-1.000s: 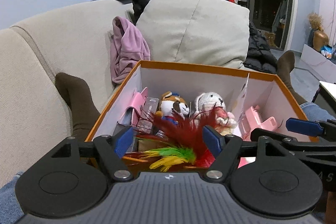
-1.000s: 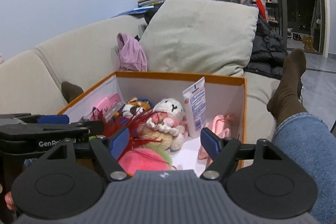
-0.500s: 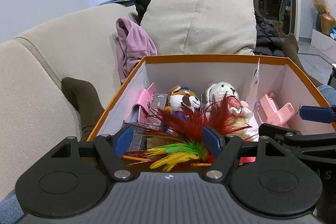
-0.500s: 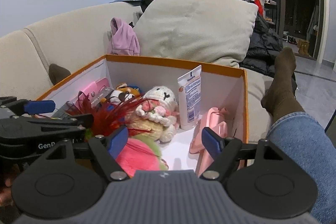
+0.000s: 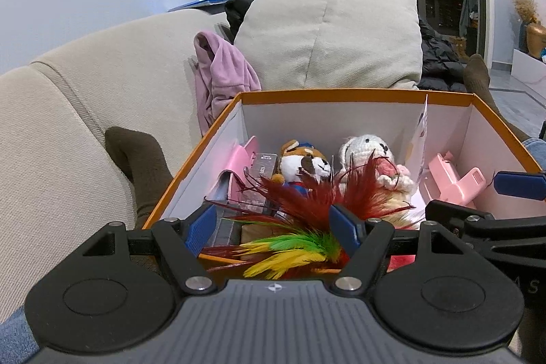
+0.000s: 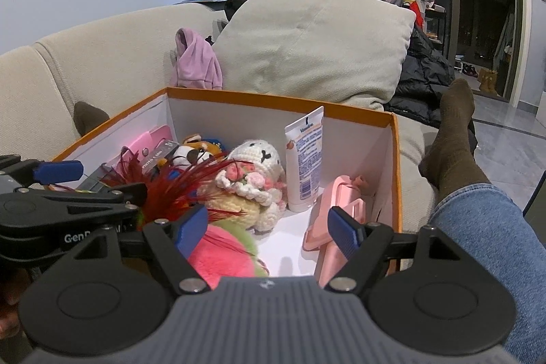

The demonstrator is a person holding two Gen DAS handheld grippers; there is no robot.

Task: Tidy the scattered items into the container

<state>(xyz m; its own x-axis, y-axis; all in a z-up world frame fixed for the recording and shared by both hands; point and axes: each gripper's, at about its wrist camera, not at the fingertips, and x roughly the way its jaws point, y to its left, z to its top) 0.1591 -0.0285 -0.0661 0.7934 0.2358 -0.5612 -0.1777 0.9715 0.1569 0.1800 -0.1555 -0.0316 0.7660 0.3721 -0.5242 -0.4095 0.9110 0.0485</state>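
An orange-rimmed white box [image 5: 355, 95] [image 6: 279, 98] sits on the sofa. It holds a feather toy [image 5: 307, 220] [image 6: 177, 183], a dog plush [image 5: 303, 162] [image 6: 194, 152], a crocheted white doll [image 5: 372, 156] [image 6: 252, 179], a lotion tube [image 6: 305, 159], pink plastic items [image 5: 454, 176] [image 6: 338, 203] and a pink-green plush [image 6: 225, 258]. My left gripper [image 5: 273, 227] is open at the box's near edge, over the feathers. My right gripper [image 6: 266, 231] is open above the box's near right part. Both are empty.
A beige sofa back [image 5: 102, 84] and a large cushion [image 5: 327, 33] [image 6: 314, 43] stand behind the box. A pink garment [image 5: 221, 74] hangs beside it. Legs in brown socks flank the box [image 5: 136, 159] [image 6: 454, 139]. A black jacket [image 6: 423, 77] lies at the right.
Both cameras have dropped and come a little closer to the box, so more of its inside shows. Both grippers stay open. The contents have not moved.
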